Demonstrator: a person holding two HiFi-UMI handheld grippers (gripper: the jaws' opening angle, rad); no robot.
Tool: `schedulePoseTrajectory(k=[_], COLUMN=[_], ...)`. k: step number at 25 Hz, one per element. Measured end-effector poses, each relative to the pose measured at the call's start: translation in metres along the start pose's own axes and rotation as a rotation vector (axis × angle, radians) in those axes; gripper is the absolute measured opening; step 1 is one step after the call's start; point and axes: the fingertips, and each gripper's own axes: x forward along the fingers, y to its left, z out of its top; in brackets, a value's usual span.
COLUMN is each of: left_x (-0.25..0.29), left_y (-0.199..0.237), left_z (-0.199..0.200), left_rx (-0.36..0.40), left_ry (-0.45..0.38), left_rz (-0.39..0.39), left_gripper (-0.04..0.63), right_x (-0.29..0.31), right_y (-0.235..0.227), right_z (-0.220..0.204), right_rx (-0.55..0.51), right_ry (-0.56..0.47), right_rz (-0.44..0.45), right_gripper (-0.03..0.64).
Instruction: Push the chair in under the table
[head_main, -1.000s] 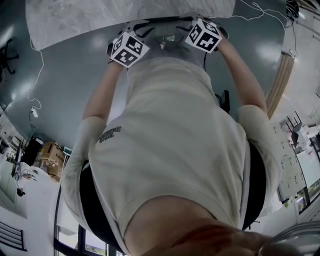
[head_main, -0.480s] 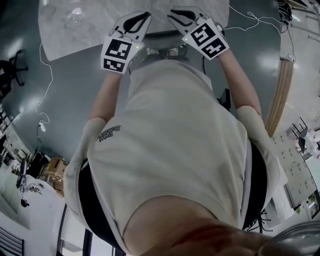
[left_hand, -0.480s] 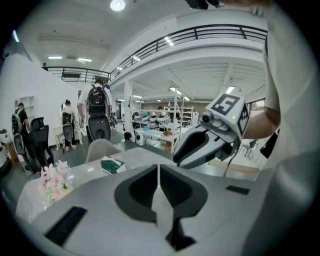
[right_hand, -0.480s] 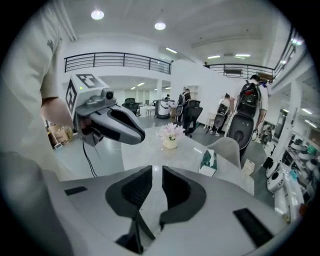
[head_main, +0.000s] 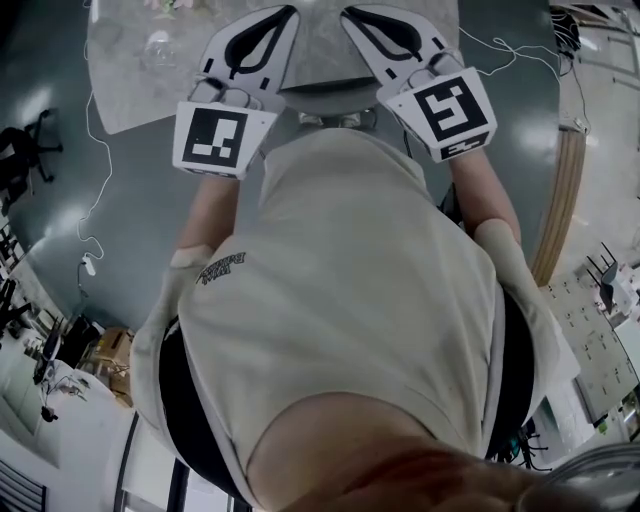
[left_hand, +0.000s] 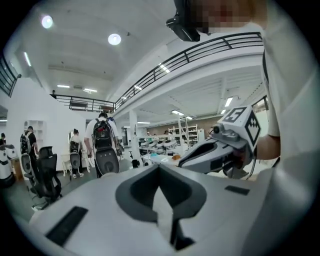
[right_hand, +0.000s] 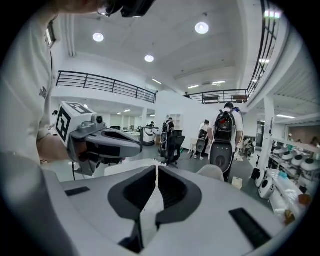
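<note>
Hovering side by side over the grey marbled tabletop (head_main: 120, 80), the left hand-held gripper (head_main: 288, 12) and the right hand-held gripper (head_main: 350, 12) are both clenched on nothing. Their jaws have just been closing, tips pinched together with only air between. And the dark grey chair (head_main: 330, 100)? Only its curved back shows, at the tabletop's near edge between the two, the rest hidden behind the person's beige shirt (head_main: 340, 300).
</note>
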Motion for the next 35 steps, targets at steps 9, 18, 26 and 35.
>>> schedulePoseTrajectory(k=[9, 18, 26, 35], left_x=[-0.015, -0.016, -0.014, -0.011], left_y=[0.011, 0.004, -0.003, 0.000], left_z=[0.039, 0.034, 0.032, 0.040], left_rx=[0.032, 0.063, 0.048, 0.051], left_ry=[-0.211, -0.194, -0.185, -0.184], left_rz=[-0.016, -0.009, -0.051, -0.046], left_gripper=[0.011, 0.011, 0.011, 0.011], right_x=[-0.024, -0.028, -0.029, -0.028], right_y=[-0.015, -0.019, -0.019, -0.023], right_z=[0.068, 0.069, 0.070, 0.073], right_rx=[0.033, -0.006, 0.010, -0.033], right_ry=[-0.271, -0.320, -0.341, -0.335], right_rz=[-0.099, -0.138, -0.129, -0.164], right_gripper=[0.020, 0.009, 0.009, 0.009])
